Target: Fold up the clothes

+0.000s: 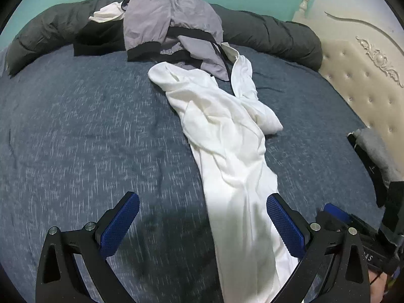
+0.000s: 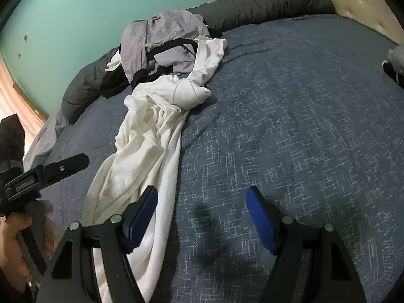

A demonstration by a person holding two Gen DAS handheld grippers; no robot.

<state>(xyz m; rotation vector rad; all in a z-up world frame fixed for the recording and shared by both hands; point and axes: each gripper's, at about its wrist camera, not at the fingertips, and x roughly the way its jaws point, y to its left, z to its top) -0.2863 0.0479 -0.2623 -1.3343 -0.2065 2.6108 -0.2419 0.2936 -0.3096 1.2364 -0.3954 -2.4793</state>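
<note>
Bed (image 1: 75,131) with a dark blue flecked cover fills both wrist views, and a long white garment (image 1: 227,136) lies stretched across it. Its long axis runs from the near edge, by the grippers, away toward a heap of clothes at the far side, where a grey garment with black bands (image 1: 171,25) sits partly over the white one's bunched far end. A dark rolled duvet (image 1: 272,35) lines the far edge, under a teal wall.

The left gripper (image 1: 203,218) hangs above the bed with its blue-padded jaws wide apart and nothing between the pads; the near end of the white garment passes just inside its right finger. The right gripper (image 2: 202,214) is likewise spread wide and empty, and the same garment passes under its left finger. So the cloth's near end lies between the two grippers, a little to the right of the left one and to the left of the right one, close to both. Neither pad visibly presses the fabric. Judging from this, the next grasp would fall on the near hem.
</note>
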